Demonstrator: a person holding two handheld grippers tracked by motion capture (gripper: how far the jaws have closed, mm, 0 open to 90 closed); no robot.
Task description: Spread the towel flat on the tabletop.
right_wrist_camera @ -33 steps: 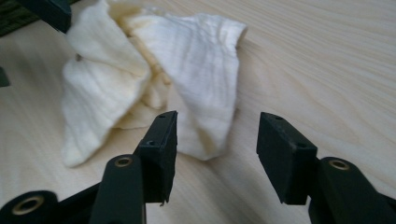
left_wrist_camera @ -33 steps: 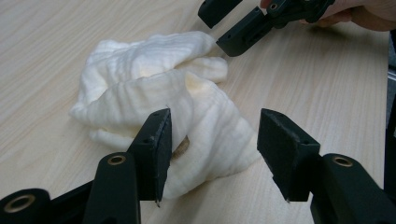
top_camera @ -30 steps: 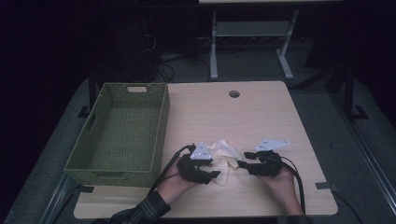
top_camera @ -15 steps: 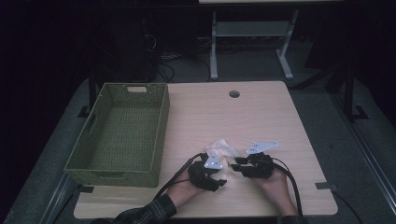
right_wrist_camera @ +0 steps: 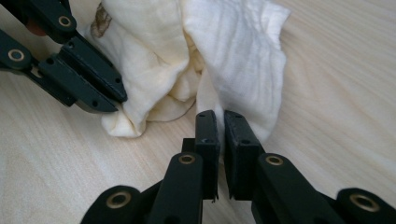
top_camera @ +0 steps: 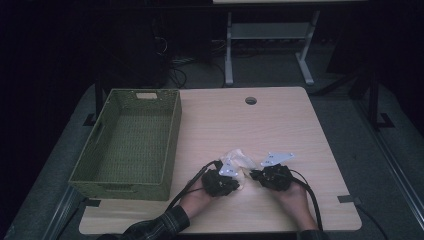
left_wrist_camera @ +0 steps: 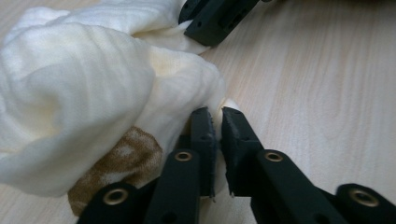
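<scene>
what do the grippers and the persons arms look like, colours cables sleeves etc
Both the left gripper and the right gripper are black, each topped by a pale grey three-cornered plate. Their jaws are flat black bars on linkage arms with brass-coloured pivot rivets, seen in both gripper views. A black cable trails from the left one and another black cable from the right. The left forearm wears a dark plaid sleeve.

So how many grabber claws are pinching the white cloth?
2. The left gripper pinches a fold at one edge of the cloth on the table; the right gripper pinches another edge, beside the left one.
</scene>
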